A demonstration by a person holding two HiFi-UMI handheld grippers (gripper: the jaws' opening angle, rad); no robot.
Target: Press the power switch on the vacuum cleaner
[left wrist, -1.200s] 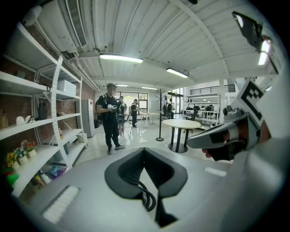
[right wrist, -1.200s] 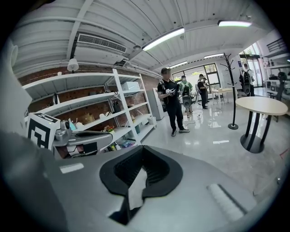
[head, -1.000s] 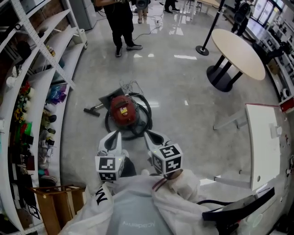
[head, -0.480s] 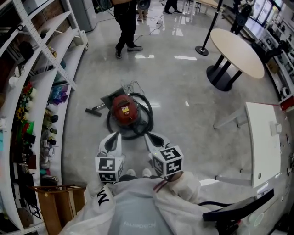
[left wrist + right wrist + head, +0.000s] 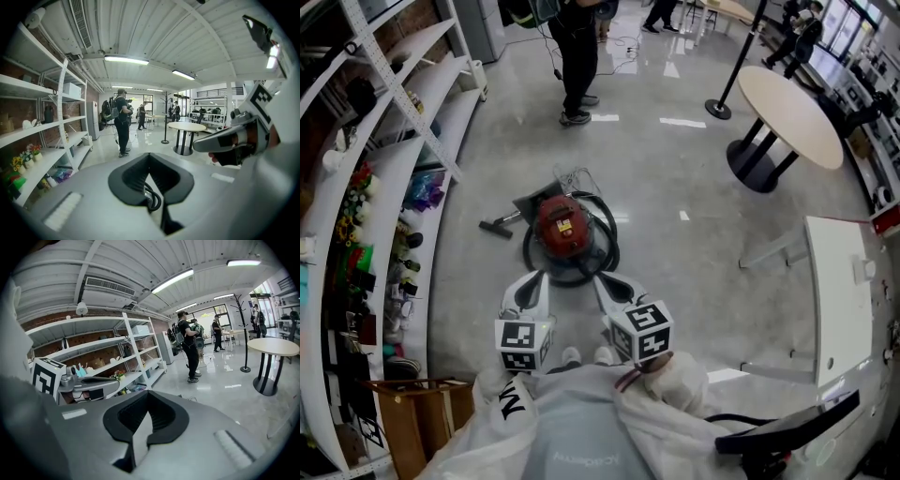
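A red vacuum cleaner (image 5: 563, 225) lies on the grey floor, ringed by its coiled black hose (image 5: 602, 253), with a floor nozzle (image 5: 498, 226) to its left. In the head view my left gripper (image 5: 535, 276) and right gripper (image 5: 600, 276) are held side by side close to my body, their tips just short of the hose. Both point toward the vacuum, apart from it. In the left gripper view the left gripper (image 5: 149, 154) has its jaws together, holding nothing. The right gripper (image 5: 147, 393) looks the same in its own view.
White shelving (image 5: 384, 187) with small goods lines the left. A person (image 5: 577, 56) stands beyond the vacuum. A round table (image 5: 792, 103) and a stanchion (image 5: 719, 105) are at the back right, a white desk (image 5: 839, 291) at the right, a cardboard box (image 5: 403, 412) near my left side.
The person beyond the vacuum has walked to the right. The view has shifted a little and the vacuum sits slightly lower. Both grippers keep their pose.
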